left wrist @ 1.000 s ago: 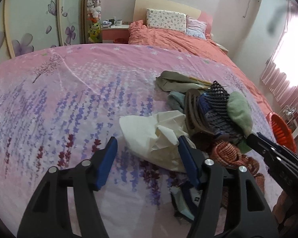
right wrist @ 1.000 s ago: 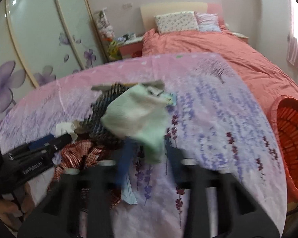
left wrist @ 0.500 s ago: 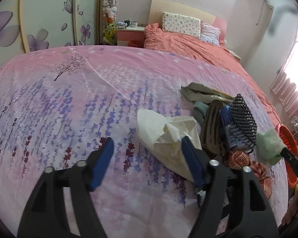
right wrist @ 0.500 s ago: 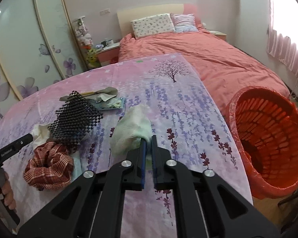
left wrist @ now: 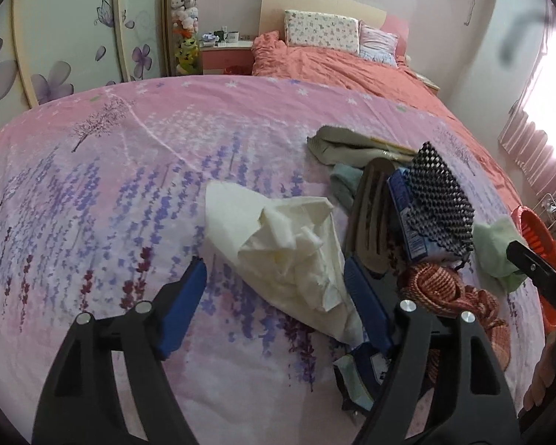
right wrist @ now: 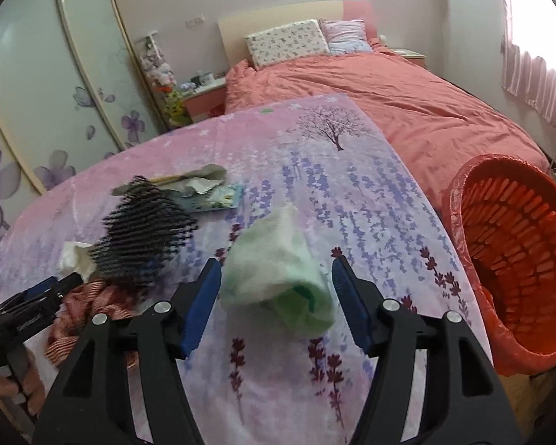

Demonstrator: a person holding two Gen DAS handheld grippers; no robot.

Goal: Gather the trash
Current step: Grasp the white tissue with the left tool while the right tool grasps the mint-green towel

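Pink floral bedspread [right wrist: 370, 200] carrying scattered trash. Right gripper [right wrist: 276, 298], jaws opening, flanks a pale green wad [right wrist: 278, 270] near the right edge, touching neither pad. Left gripper [left wrist: 274, 289] gapes around crumpled white paper [left wrist: 285, 252].

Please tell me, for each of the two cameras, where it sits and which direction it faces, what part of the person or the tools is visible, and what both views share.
Left wrist: sits on the left gripper, looking down over the pink bedspread at white crumpled paper; its open blue fingers show, and the right gripper enters at the right.
Right wrist: sits on the right gripper, facing a pale green wad and the orange basket; its jaws are opening around the wad, not pressing it.
Shared: black mesh, red striped cloth, green wad, basket.
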